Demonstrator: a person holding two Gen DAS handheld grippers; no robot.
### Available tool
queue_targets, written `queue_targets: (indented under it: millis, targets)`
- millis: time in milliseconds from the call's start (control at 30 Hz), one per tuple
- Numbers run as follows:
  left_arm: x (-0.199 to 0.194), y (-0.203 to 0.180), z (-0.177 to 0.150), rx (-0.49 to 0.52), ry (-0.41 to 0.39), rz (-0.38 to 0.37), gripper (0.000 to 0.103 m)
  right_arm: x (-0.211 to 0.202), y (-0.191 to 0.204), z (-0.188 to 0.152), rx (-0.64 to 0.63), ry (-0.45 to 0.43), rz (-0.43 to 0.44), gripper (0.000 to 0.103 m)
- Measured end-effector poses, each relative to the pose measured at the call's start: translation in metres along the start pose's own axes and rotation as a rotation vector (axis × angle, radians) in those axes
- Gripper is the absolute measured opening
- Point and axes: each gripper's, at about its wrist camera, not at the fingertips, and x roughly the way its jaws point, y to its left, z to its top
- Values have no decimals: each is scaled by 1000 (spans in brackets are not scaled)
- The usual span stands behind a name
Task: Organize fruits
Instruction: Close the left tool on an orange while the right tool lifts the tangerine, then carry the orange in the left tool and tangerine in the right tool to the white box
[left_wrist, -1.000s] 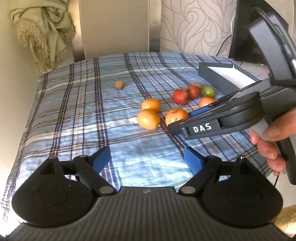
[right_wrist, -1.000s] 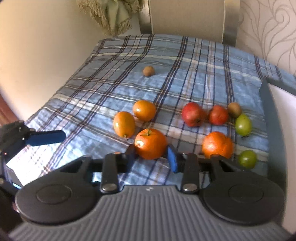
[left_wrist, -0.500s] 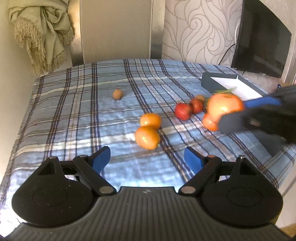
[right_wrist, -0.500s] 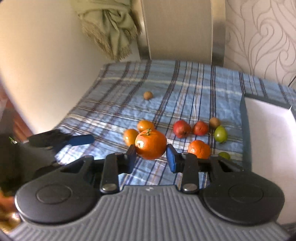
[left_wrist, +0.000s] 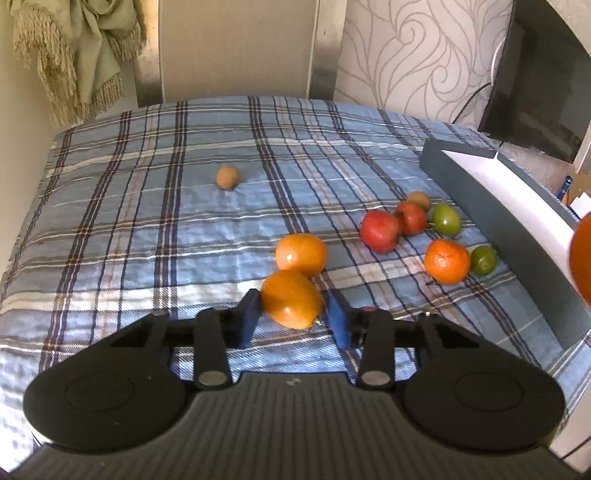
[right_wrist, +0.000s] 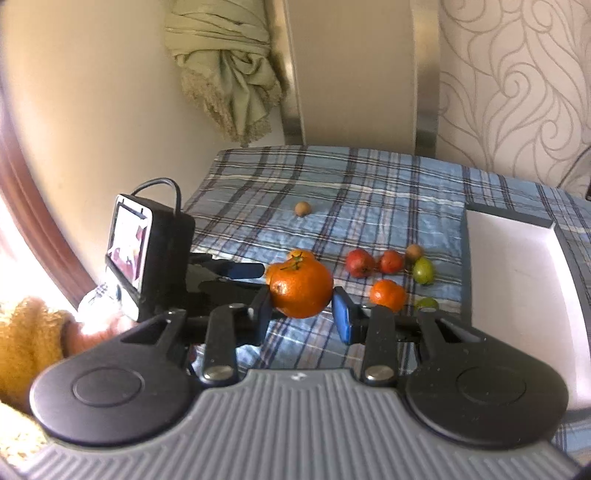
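Orange (right_wrist: 301, 290) clamped in right gripper (right_wrist: 301, 310), stem up-left; left gripper (left_wrist: 291, 317) jaws just closed onto oblong orange (left_wrist: 291, 297), long axis across pads.

Left gripper (left_wrist: 291, 320) angled down, jaws just closing on an orange (left_wrist: 291, 298). Right gripper (right_wrist: 301, 316) clamps a stemmed orange (right_wrist: 301, 287), lifted.

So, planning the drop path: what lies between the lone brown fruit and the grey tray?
Bare plaid cloth only, in the left wrist view, between brown fruit and tray; other fruit sits nearer the camera.
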Motion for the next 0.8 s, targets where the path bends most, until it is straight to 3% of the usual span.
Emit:
queue_targets:
  millis: [367, 800]
  targets:
    - [6, 1, 6, -12, 12, -2, 42, -7, -3, -5, 23, -5, -6, 38]
    - [-12, -6, 5, -25, 9, 63, 41, -15, -16, -11, 72, -35, 11, 38]
